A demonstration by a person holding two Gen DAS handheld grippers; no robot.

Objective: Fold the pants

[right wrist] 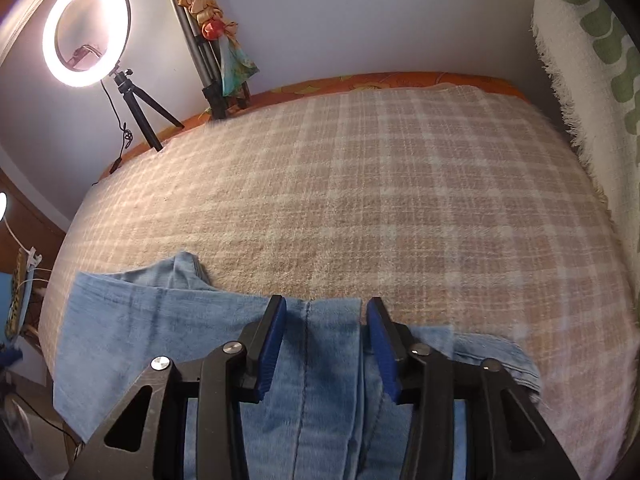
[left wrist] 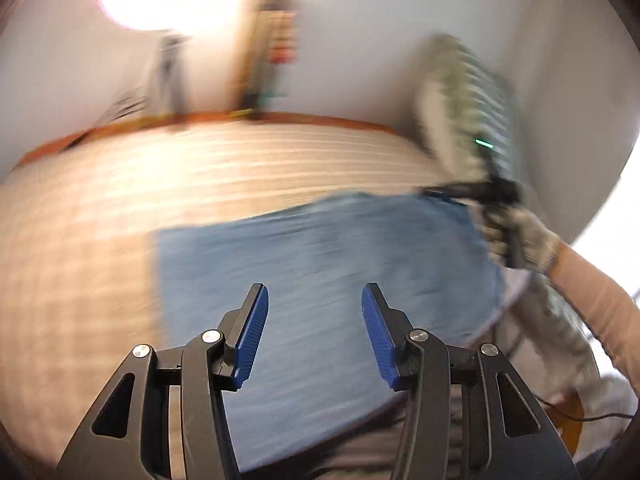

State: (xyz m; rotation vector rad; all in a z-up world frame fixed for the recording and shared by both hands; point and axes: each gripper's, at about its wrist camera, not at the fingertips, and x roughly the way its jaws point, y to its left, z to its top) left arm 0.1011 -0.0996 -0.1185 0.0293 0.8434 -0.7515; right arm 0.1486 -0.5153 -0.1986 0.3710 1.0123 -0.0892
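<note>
My left gripper (left wrist: 315, 316) hangs above the pants (left wrist: 320, 264) with its jaws apart and nothing between them; this view is smeared, so fine detail is lost. My right gripper (right wrist: 327, 332) sits low over the denim, jaws apart too, straddling a dark stitched seam, the pads either side of the cloth and not pinching it as far as I can tell. The pants (right wrist: 168, 320) lie on the plaid blanket (right wrist: 400, 200) at the near edge of the bed, already doubled into a rough block with layered edges showing. I judge a fold has just been laid and the next one is about to start. The next move, I reckon, calls for closing on an edge through all layers, then carrying it across without dragging the stack off the near edge. No containers are in view, so nothing to report there; only a ring light (right wrist: 86, 32) on a tripod stands at the far left corner
</note>
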